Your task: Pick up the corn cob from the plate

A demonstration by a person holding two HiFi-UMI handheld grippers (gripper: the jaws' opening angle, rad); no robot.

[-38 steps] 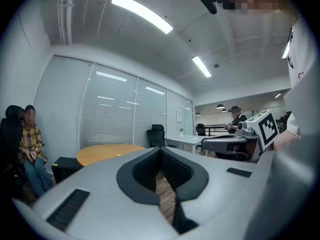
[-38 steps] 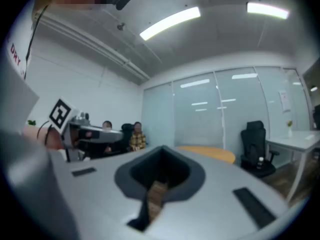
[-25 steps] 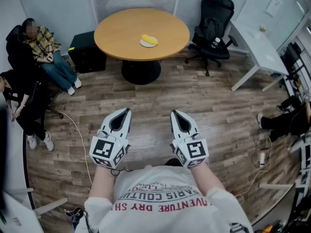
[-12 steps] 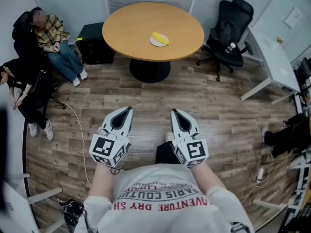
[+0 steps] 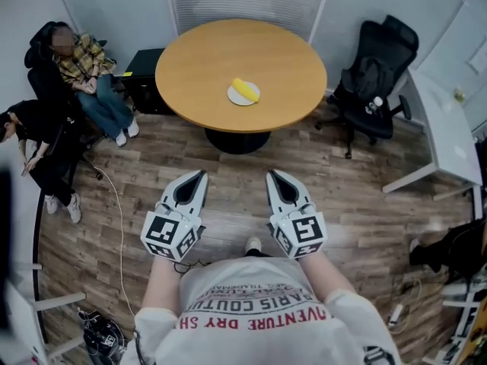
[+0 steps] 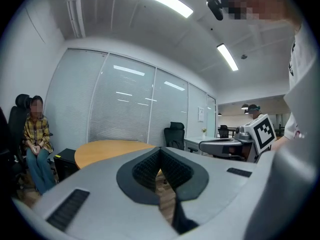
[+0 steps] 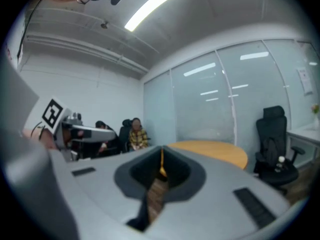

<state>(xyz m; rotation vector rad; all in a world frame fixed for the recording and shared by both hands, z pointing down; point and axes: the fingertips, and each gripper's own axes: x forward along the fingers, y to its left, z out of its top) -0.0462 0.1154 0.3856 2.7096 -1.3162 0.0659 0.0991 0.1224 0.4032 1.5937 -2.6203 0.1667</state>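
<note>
A yellow corn cob [image 5: 244, 89] lies on a small white plate [image 5: 236, 97] near the middle of the round wooden table [image 5: 198, 67], far ahead of both grippers. My left gripper [image 5: 200, 174] and right gripper [image 5: 271, 175] are held side by side over the wood floor, pointing at the table, both shut and empty. In the left gripper view the left gripper's [image 6: 160, 150] tips meet with the table edge [image 6: 105, 150] behind them. In the right gripper view the right gripper's [image 7: 161, 150] tips meet before the table [image 7: 220, 153].
A black office chair [image 5: 374, 82] stands right of the table and a white desk [image 5: 445, 139] runs along the right wall. Two people sit at the left [image 5: 84, 74]. A black box [image 5: 141, 82] sits beside the table. A cable [image 5: 114, 226] trails over the floor.
The table with the plate and corn has drawn closer and lower in the head view. Both grippers keep their shut pose in front of the person's body.
</note>
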